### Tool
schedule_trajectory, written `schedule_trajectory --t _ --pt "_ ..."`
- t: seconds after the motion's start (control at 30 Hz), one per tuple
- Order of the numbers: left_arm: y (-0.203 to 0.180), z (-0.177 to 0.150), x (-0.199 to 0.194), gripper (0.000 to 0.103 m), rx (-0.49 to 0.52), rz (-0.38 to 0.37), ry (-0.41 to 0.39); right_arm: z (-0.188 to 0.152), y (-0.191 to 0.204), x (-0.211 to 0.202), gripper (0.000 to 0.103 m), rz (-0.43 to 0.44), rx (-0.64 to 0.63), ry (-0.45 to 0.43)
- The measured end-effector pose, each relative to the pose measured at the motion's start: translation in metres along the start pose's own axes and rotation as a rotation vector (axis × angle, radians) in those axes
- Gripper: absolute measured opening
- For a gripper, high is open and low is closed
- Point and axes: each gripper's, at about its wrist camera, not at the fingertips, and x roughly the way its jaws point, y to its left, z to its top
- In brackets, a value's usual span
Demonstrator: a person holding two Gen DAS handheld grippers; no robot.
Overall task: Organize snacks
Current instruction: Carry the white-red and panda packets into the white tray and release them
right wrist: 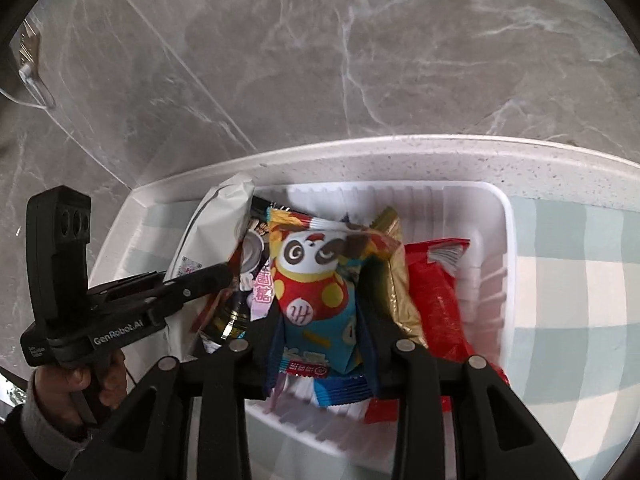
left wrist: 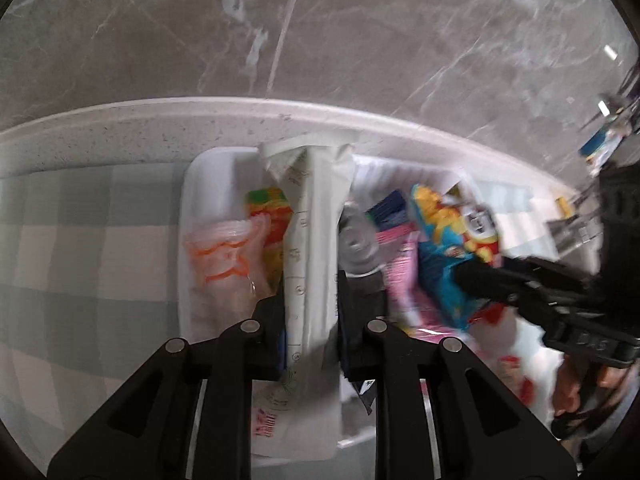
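**Two packets held over the white bin**

We see the left gripper (left wrist: 310,300) clamped on a long white packet (left wrist: 314,216), a matte, creased sleeve with a crimped, folded top and small printed marks along its seam; its jaws press both flat sides. The packet hangs over the left part of the white plastic bin (right wrist: 496,216), a smooth rounded-corner tub with ribbed inner walls.

The right gripper (right wrist: 320,320) is closed on a glossy panda snack bag (right wrist: 316,276), a puffy pillow pouch in blue, red and yellow with serrated end seals; the black jaws squeeze its lower sides. It sits above the middle of the bin.

Inside the bin, right of the panda bag, lie a crinkled gold foil pouch (right wrist: 394,264) and, further right, a shiny red wrapper (right wrist: 436,280). Left of the panda bag we make out a dark packet (right wrist: 248,256) with a round print (details too blurred to read). In the left wrist view, a translucent bag with orange outlines (left wrist: 228,264) and a yellow-green packet (left wrist: 270,208) fill the bin's left end.

The bin rests on a soft checked cloth (right wrist: 568,280) in pale green and white, laid over a speckled white counter (right wrist: 360,160), with grey veined marble wall (right wrist: 320,40) behind the bin.
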Motion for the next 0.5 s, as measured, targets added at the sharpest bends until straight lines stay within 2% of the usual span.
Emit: schedule_trajectory --t 0.1,0.2,0.23,0.27,0.3,0.5 --pt "-0.002 -0.001 -0.001 0.019 0.012 0.005 -0.010 -0.001 0.001 -0.001 0.040 -0.026 -0.025 -0.008" --pt "-0.005 -0.001 -0.005 0.028 0.045 0.026 -0.023 -0.001 0.004 -0.006 0.043 -0.033 -0.037 -0.012" --pt "-0.007 -0.003 -0.008 0.038 0.052 0.030 -0.031 -0.001 0.006 -0.010 0.045 -0.028 -0.043 -0.018" --pt "-0.009 -0.004 -0.013 0.055 0.059 0.032 -0.040 0.000 0.006 -0.013 0.047 -0.030 -0.045 -0.025" --pt "-0.011 -0.003 -0.016 0.060 0.066 0.024 -0.053 -0.001 0.008 -0.016 0.050 -0.030 -0.049 -0.033" --pt "-0.017 -0.006 -0.041 0.061 0.084 0.033 -0.083 -0.004 0.016 -0.044 0.057 -0.014 -0.054 -0.076"
